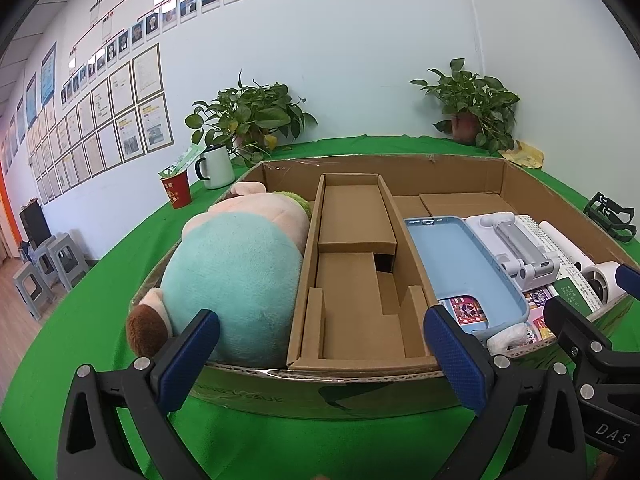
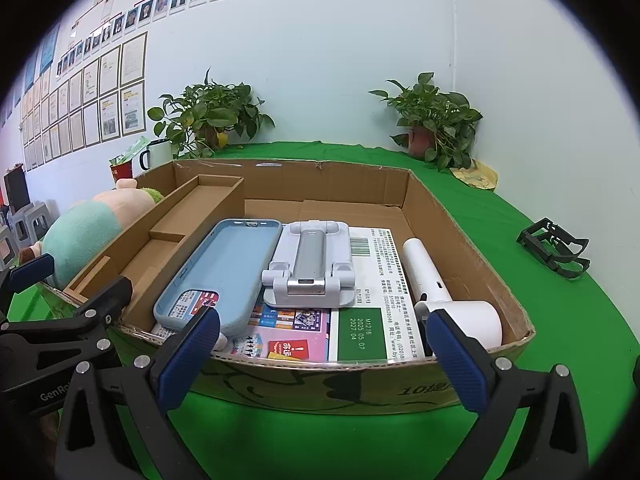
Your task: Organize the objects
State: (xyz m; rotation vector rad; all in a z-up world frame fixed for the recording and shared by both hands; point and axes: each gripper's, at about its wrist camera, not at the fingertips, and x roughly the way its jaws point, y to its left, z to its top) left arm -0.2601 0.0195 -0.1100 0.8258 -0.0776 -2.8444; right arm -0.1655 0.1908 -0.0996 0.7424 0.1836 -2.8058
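Observation:
A cardboard box point(image 1: 360, 396) point(image 2: 320, 388) sits on a green table. A plush toy point(image 1: 240, 276) point(image 2: 84, 232) fills its left part. A cardboard insert point(image 1: 356, 248) point(image 2: 176, 236) takes the middle. The right part holds a blue phone case point(image 1: 464, 272) point(image 2: 228, 268), a white phone stand point(image 1: 512, 248) point(image 2: 312, 268), a white hair dryer point(image 1: 592, 276) point(image 2: 444, 292) and printed packets point(image 2: 372, 280). My left gripper point(image 1: 324, 356) is open and empty at the box's near wall. My right gripper point(image 2: 324, 356) is open and empty beside it.
A black clip point(image 1: 610, 216) point(image 2: 556, 248) lies on the cloth right of the box. A white mug point(image 1: 216, 168), a red cup point(image 1: 176, 190) and two potted plants point(image 1: 248, 116) point(image 2: 436, 124) stand at the back. Stools point(image 1: 36, 272) stand on the left.

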